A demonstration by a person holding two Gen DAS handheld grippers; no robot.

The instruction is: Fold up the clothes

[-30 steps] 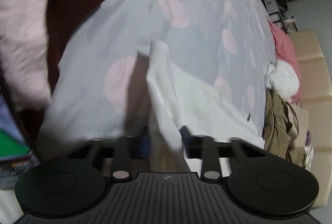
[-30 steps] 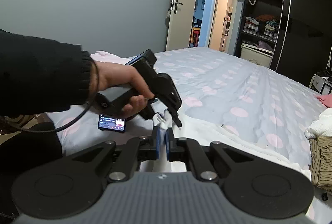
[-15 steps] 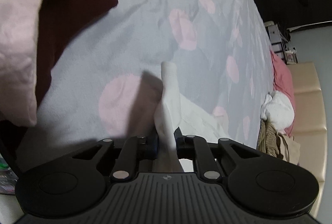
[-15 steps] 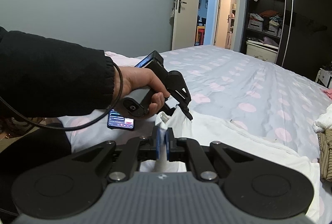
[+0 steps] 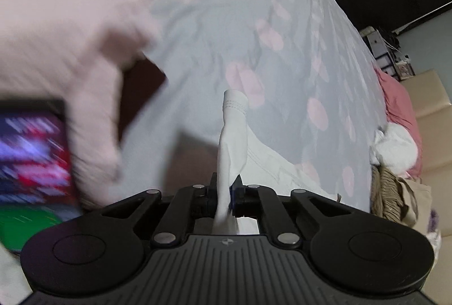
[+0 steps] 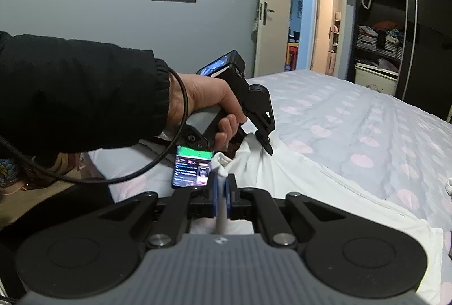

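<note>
The white garment [image 6: 296,186] is lying spread on the bed [image 6: 353,118], over the grey bedspread with pink spots, and both grippers are pinching one bunched end of it. The right gripper [image 6: 221,189] is clamping a thin fold of the white cloth between its blue pads, jaws nearly together. The left gripper [image 5: 227,192] is gripping a stitched hem of the same garment, which is standing up as a narrow ridge in front of its closed jaws; in the right wrist view the person's left hand [image 6: 209,104], in a black sleeve, is holding that gripper just beyond. A lit phone [image 6: 192,168] is lying on the bed just beside the grippers. The pale pink mass [image 5: 70,31] at the left is blurred, possibly bedding.
</note>
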